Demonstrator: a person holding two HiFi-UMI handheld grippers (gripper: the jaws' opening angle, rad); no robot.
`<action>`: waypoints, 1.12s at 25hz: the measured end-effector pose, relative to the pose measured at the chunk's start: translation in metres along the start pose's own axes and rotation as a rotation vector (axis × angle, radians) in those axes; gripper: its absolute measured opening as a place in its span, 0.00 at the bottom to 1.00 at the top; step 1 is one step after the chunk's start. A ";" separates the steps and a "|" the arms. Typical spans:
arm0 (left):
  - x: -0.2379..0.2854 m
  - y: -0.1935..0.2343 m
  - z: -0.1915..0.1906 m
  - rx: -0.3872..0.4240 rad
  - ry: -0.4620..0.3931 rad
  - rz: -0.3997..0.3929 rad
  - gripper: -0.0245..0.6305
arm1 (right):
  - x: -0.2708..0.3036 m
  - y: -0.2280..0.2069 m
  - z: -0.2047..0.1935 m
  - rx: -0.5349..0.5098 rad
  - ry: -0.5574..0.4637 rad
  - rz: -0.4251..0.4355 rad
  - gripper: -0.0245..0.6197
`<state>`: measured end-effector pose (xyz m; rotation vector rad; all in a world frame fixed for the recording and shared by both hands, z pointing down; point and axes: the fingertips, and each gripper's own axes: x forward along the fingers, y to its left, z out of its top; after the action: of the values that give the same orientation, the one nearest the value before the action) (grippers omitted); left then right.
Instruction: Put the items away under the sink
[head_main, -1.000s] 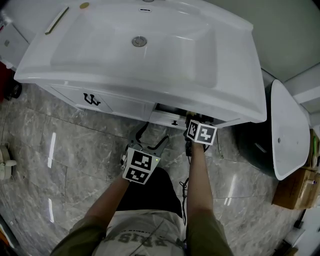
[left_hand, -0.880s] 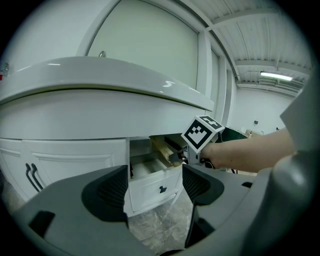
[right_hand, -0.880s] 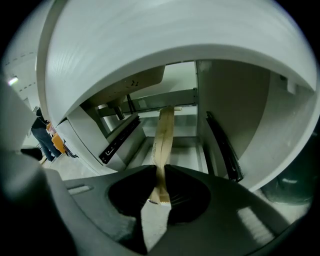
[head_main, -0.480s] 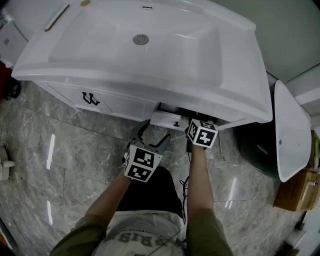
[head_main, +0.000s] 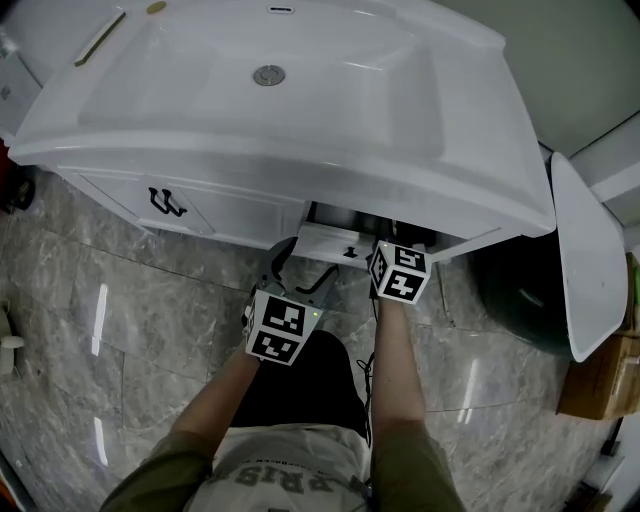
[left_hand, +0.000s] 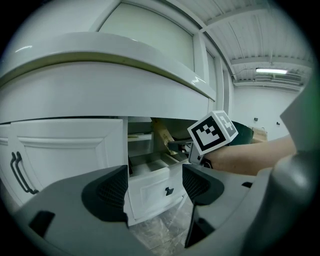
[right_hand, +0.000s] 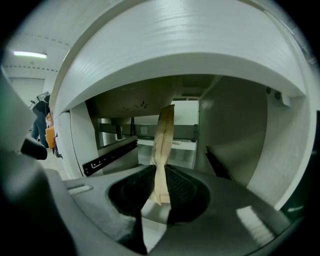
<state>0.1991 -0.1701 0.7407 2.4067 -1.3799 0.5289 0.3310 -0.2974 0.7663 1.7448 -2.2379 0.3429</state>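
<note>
My right gripper (right_hand: 160, 192) was clamped on the bottom edge of one tan paper packet (right_hand: 162, 145). The packet stood nearly upright, its long axis running up and down. Its top end pointed at the underside of the sink (head_main: 300, 170) and leaned a little to the right. It sat in the opening under the sink, where the single drawer (head_main: 335, 243) stood pulled out. My left gripper (left_hand: 155, 182) was out in front of the cabinet, its jaws apart with nothing between them, facing the drawer's front. One closed cabinet door (left_hand: 65, 150) stood left of the drawer.
</note>
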 end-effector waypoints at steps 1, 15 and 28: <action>0.002 0.000 -0.002 0.004 -0.005 0.004 0.53 | 0.000 0.000 0.001 -0.006 -0.020 0.000 0.14; 0.018 -0.007 -0.012 0.007 -0.152 0.047 0.53 | 0.003 -0.006 0.009 -0.055 -0.204 0.001 0.14; 0.023 0.001 -0.005 0.020 -0.201 0.080 0.53 | 0.020 -0.009 0.000 -0.110 -0.066 -0.052 0.14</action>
<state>0.2081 -0.1855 0.7552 2.4848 -1.5653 0.3285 0.3356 -0.3176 0.7740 1.7772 -2.2059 0.1499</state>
